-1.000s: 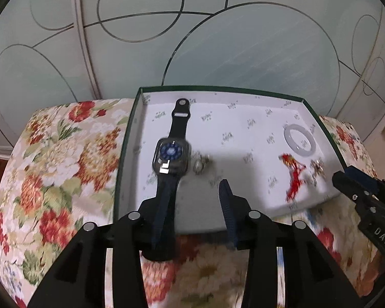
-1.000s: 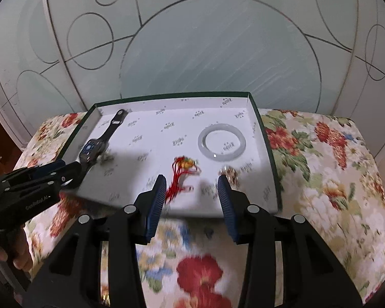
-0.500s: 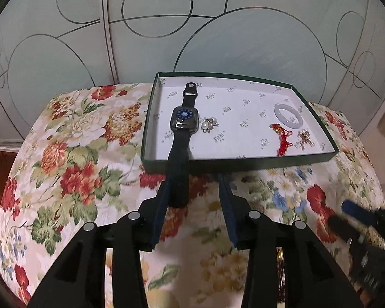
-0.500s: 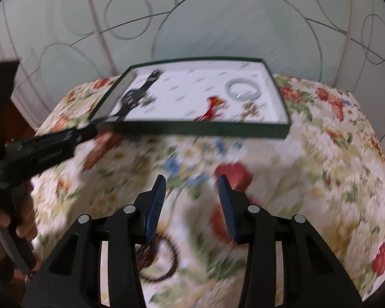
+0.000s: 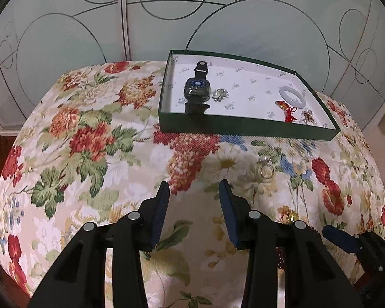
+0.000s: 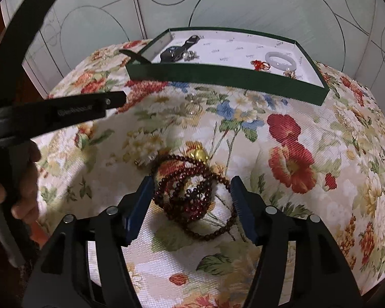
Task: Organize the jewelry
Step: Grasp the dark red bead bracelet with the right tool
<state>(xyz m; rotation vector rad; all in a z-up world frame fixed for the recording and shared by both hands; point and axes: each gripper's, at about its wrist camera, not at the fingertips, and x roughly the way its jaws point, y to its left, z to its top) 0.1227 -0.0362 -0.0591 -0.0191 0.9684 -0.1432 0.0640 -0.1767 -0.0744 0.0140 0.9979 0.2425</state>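
Right gripper [image 6: 191, 187], jaws just widened, straddles coiled dark-red bead strands [image 6: 192, 190] — left gripper [image 5: 193, 192] parted, empty — on woven floral cloth [image 6: 308, 141].

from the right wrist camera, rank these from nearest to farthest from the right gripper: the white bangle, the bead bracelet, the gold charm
1. bead bracelet: on the cloth, between the open jaws of the right gripper.
2. gold charm: just beyond the beads.
3. white bangle: far off, inside the green tray, right side.
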